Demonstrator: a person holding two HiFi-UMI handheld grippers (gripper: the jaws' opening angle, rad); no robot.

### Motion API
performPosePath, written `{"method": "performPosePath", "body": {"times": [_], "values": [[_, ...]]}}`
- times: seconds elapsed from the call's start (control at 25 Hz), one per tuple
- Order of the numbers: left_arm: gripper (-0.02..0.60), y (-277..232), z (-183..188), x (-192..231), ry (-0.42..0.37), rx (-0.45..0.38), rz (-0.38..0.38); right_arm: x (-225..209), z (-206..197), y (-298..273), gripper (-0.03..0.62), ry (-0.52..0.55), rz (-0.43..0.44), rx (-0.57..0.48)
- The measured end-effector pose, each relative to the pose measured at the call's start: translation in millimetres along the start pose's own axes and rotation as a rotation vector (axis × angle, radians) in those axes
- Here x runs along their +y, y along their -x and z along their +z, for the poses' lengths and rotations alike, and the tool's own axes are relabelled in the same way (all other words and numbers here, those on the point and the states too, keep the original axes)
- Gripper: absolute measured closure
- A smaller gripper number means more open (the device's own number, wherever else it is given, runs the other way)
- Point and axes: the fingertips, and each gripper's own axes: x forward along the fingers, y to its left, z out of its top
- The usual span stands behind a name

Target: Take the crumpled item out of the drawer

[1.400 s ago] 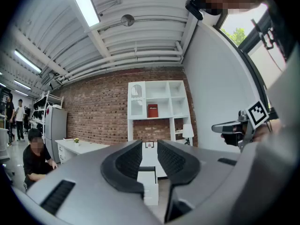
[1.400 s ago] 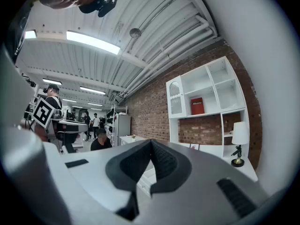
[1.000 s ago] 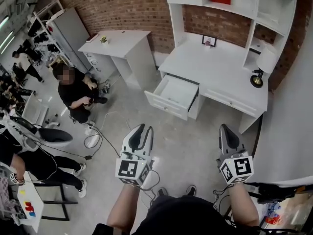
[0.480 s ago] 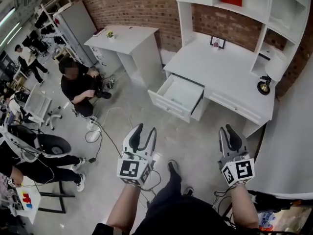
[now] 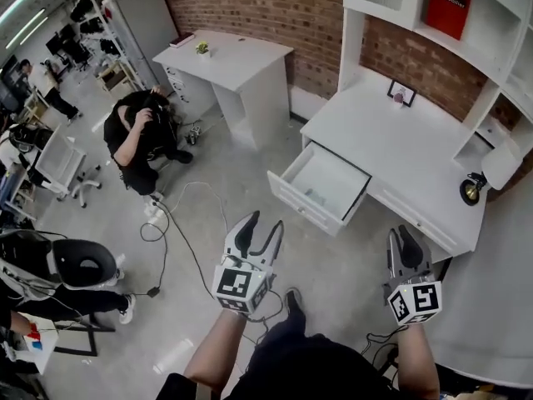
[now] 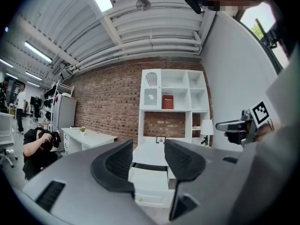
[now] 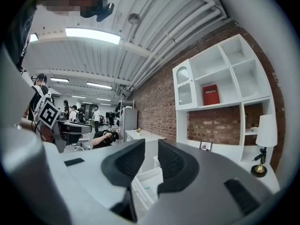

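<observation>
drawer (image 5: 301, 200): pulled open at desk (image 5: 391, 140) front edge, contents reachable | item (image 5: 311, 195): faint scrap inside drawer, near its front | left hand-held gripper (image 5: 260, 227), right hand-held gripper (image 5: 404, 242): jaws apart, just been opening, empty; aimed at drawer, well short, likely readying a grasp
</observation>
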Motion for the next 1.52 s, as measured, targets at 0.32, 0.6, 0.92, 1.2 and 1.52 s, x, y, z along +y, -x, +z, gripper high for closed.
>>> {"method": "performPosePath", "body": {"times": [0.32, 0.6, 0.92, 1.2, 1.52], "values": [[0.388, -58.1, 2.1, 75.9, 0.039, 0.006, -0.01, 1.4, 9.4, -98.9, 0.517, -0.013, -0.025, 0.033], [0.388, -81.1, -0.2, 113.5, 0.115, -0.001, -0.022, 13.9, 3.4, -147.1, 0.517, 0.023, -0.012, 0.072], [0.388, -101.3, -16.4, 127.4, 0.161, 0.004, -0.026, 14.1, -19.8, -184.2, 0.528, 0.043, 0.031, 0.154], [0.388, -132.6, -41.4, 129.2, 0.163, 0.075, -0.004, 0.2, -62.8, -238.8, 0.528, 0.039, 0.122, 0.26], [0.388, -191.3, -84.5, 119.9, 0.163, 0.228, 0.053, -32.8, -153.4, -322.9, 0.528, -0.039, 0.276, 0.406]]}}
